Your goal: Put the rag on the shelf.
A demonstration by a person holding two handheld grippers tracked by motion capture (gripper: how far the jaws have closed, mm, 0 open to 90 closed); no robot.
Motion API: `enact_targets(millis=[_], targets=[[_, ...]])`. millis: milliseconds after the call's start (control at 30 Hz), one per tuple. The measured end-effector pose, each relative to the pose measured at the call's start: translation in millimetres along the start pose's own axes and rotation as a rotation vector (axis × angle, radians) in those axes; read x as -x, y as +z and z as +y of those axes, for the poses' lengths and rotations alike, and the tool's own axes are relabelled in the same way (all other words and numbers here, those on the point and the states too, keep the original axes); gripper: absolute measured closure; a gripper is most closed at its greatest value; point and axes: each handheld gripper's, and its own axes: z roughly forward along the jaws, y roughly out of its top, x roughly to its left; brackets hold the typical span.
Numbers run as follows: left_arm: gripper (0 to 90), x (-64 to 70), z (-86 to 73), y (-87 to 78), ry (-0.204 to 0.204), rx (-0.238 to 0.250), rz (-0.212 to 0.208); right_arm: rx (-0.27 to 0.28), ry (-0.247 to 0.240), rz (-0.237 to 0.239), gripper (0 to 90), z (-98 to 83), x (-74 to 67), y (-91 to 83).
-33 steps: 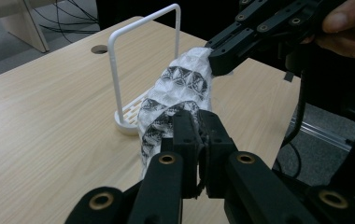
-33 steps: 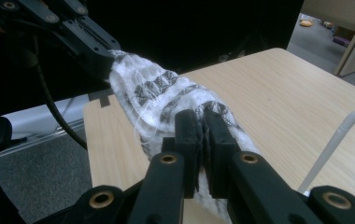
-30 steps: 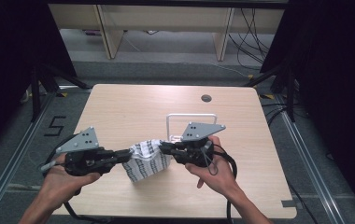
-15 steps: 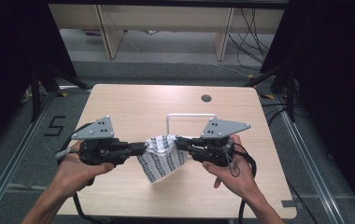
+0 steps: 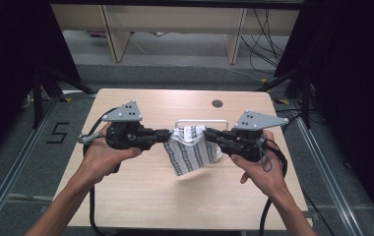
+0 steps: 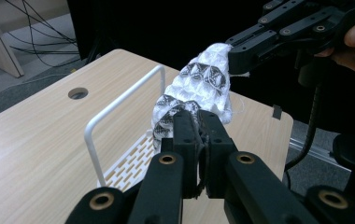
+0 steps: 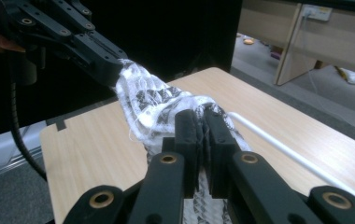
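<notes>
White cloth [image 5: 191, 150] with dark patterned stripes — pinched at opposite top corners by left gripper [image 5: 168, 134] and right gripper [image 5: 208, 133] — hangs above the table [image 5: 140, 196], before a white rack [image 5: 201, 122].

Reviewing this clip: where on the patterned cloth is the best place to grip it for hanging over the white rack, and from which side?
Probably its top corners, one from each side. The left gripper and right gripper each pinch an upper corner of the patterned cloth, so it hangs off the table in front of the white rack.
</notes>
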Motion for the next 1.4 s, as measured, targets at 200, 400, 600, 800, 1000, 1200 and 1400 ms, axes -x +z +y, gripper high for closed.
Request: enact_targets(millis=[200,400,600,800,1000,1200,1400], targets=[[86.2,-10.2,15.1,12.9,-0.012,0.025,-0.002,0.019,0.016,-0.031,86.3,4.0,13.8,-3.4],[86.2,-16.2,26.8,23.6,-0.017,0.038,0.028,0.03,0.042,-0.068,86.3,5.8,26.8,-5.5],[86.2,-24.5,38.3,39.0,-0.024,0.038,0.042,0.036,0.063,-0.083,86.3,5.4,36.4,-3.9],[86.1,-35.6,44.0,51.0,-0.046,0.052,0.048,0.045,0.077,-0.096,86.2,6.3,45.3,-0.8],[86.1,-50.6,47.8,61.6,-0.087,0.066,0.076,0.04,0.098,-0.118,86.2,11.5,58.8,4.6],[86.1,-65.3,52.3,67.0,-0.131,0.091,0.099,0.035,0.133,-0.128,86.1,15.2,71.3,12.4],[86.1,-77.7,53.2,76.5,-0.167,0.095,0.114,0.024,0.142,-0.134,86.1,19.0,86.2,25.5]])
